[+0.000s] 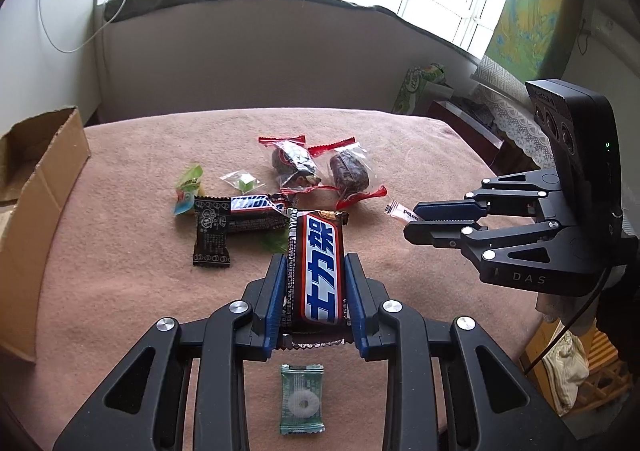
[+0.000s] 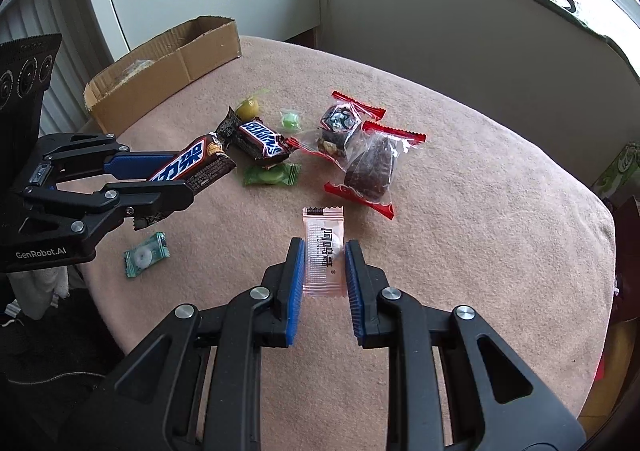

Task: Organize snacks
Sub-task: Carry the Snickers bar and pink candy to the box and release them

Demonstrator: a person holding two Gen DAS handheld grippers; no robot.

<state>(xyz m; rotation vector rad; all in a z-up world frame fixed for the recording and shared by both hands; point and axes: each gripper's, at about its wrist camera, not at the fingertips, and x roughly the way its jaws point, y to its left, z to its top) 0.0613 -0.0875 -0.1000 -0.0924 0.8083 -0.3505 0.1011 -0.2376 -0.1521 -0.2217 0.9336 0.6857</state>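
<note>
1. Lower centre of the left wrist view: our left gripper [image 1: 315, 283] is clamped on a Snickers bar [image 1: 322, 271], blue pads against both long sides. The right wrist view shows the bar lifted clear of the pink cloth [image 2: 460, 211]. We judge the step in hand to be carrying this bar off to storage.
2. Lower centre of the right wrist view: our right gripper [image 2: 323, 271] straddles a pale pink sachet [image 2: 324, 255], jaws apart and not yet pressing it. We judge that the next move calls for closing squarely on the thin packet, which may slip or crumple.
3. Upper left of the right wrist view: a cardboard box [image 2: 160, 71], open-topped, is the likely destination; something already lies inside, though we cannot make it out.
4. Item held: brown wrapper, blue band with white characters, crimped ends, firm and rigid-looking.
5. Remaining stock, middle of the frame: second Snickers bar [image 2: 260, 139], two red-edged date packets [image 2: 368, 155], green candy [image 2: 272, 175], ring mint [image 2: 144, 255] at lower left.
</note>
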